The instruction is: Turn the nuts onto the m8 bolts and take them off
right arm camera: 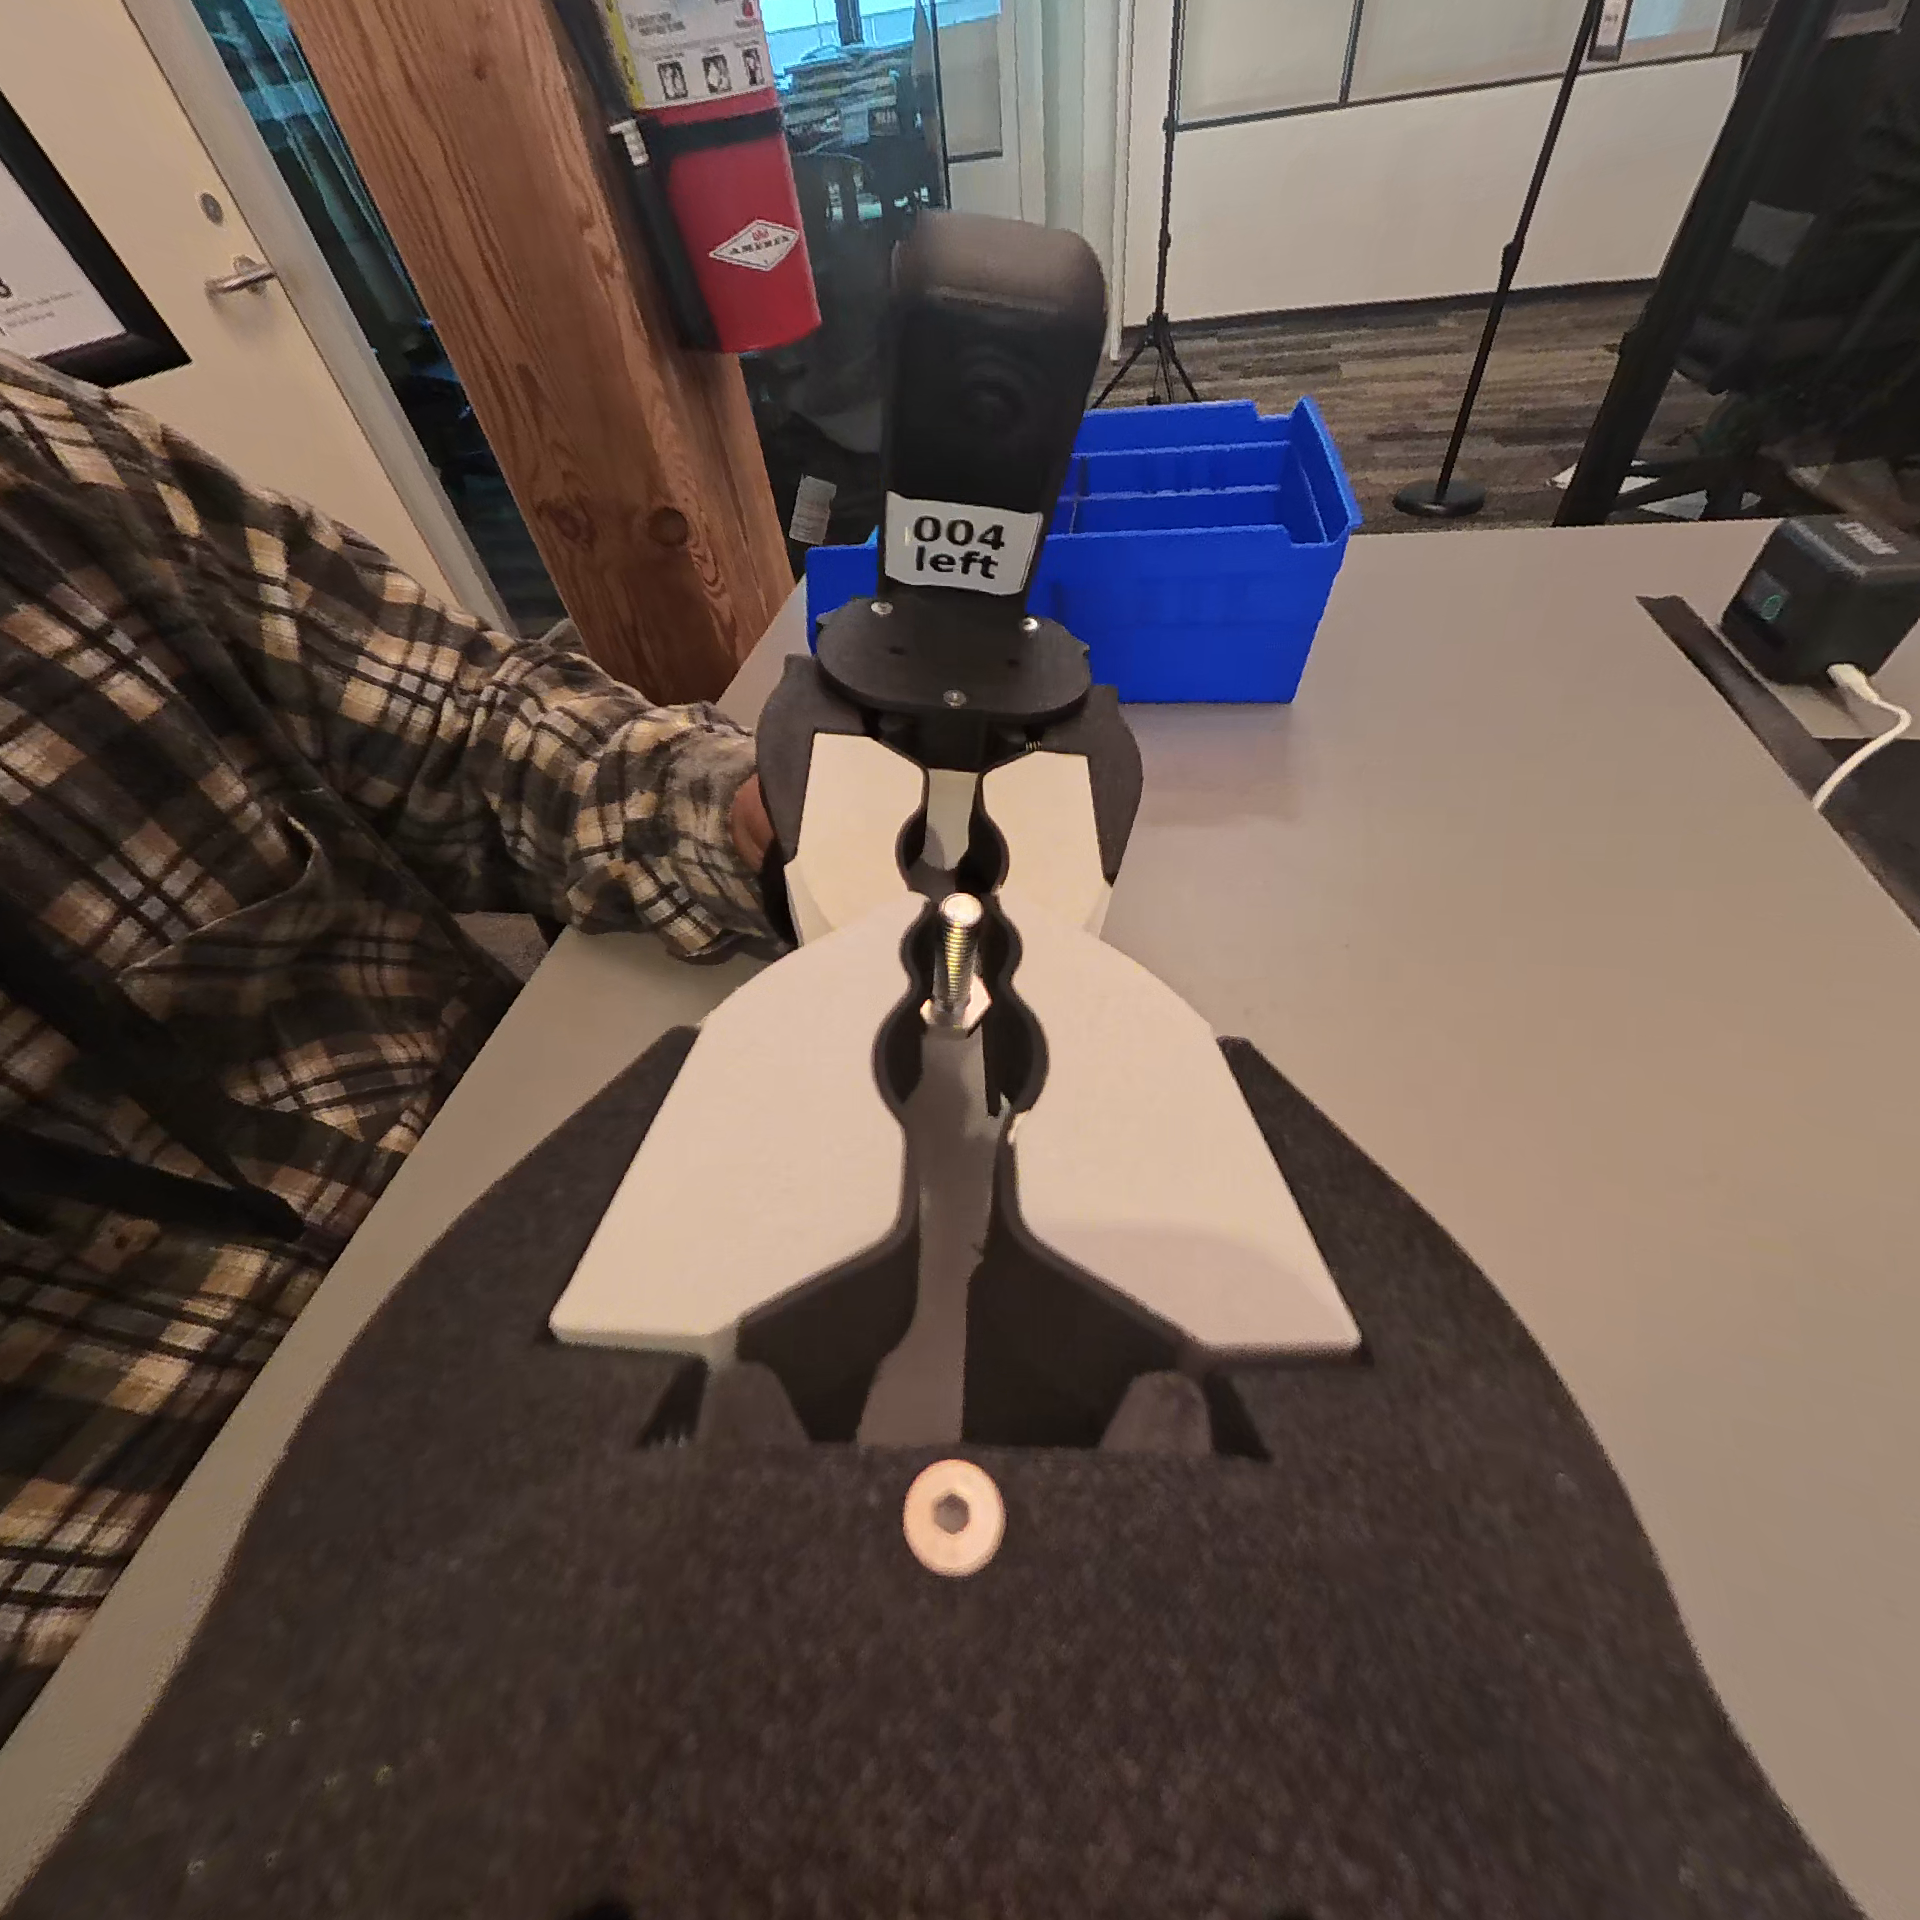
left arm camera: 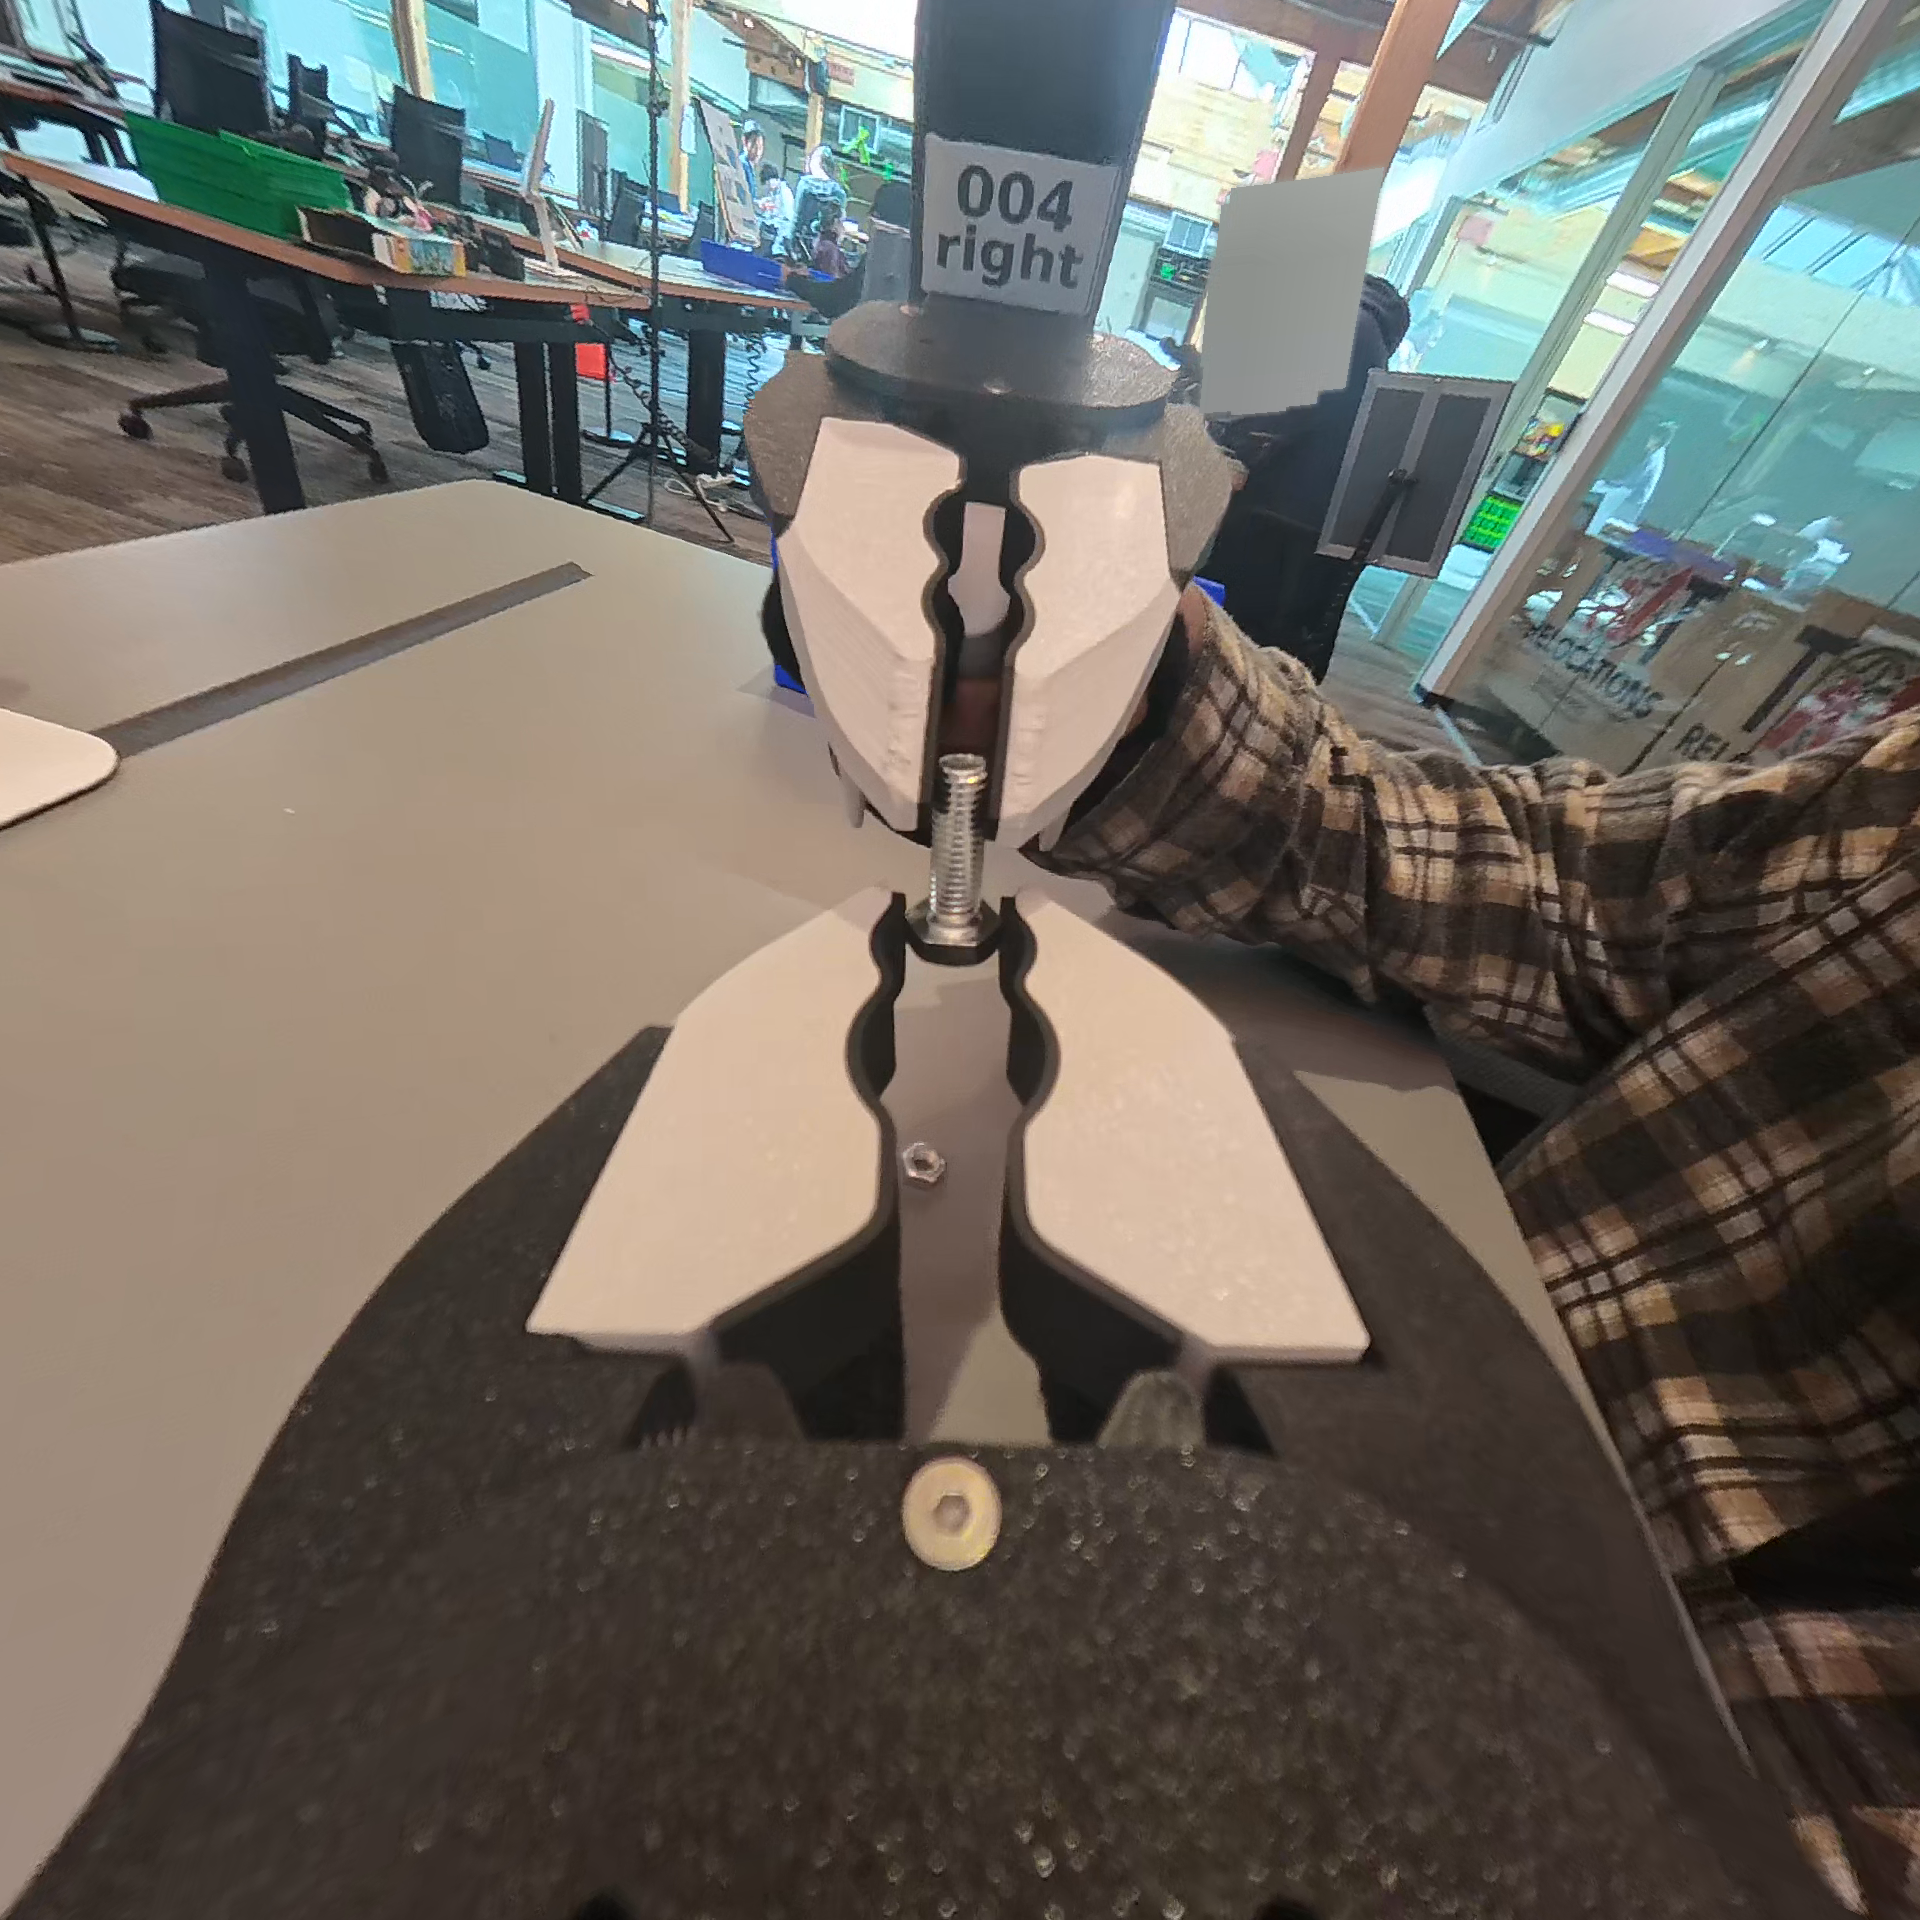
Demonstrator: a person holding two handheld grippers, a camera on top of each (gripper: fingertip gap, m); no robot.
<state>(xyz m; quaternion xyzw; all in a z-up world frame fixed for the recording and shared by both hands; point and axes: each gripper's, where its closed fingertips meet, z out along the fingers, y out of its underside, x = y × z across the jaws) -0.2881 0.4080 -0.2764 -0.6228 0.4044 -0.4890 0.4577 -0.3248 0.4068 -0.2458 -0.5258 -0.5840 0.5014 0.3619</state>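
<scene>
An open-plan office in daylight: long wooden desks (left arm camera: 343, 260) with dark monitors (left arm camera: 208, 73) and rolling chairs on patterned carpet (left arm camera: 94, 395), glass partitions (left arm camera: 1714, 436) to one side. A timber post (right arm camera: 540, 343) carries a red fire extinguisher (right arm camera: 743, 223) (wall-strapped), near tripod stands (right arm camera: 1164, 343).

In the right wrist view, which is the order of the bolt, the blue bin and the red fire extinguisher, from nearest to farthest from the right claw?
Starting from the right claw:
1. Bolt, upright at the claw's tip, centre.
2. Blue bin, at the far edge of the table, slightly right.
3. Red fire extinguisher, on the wooden post beyond the table, left.
</scene>
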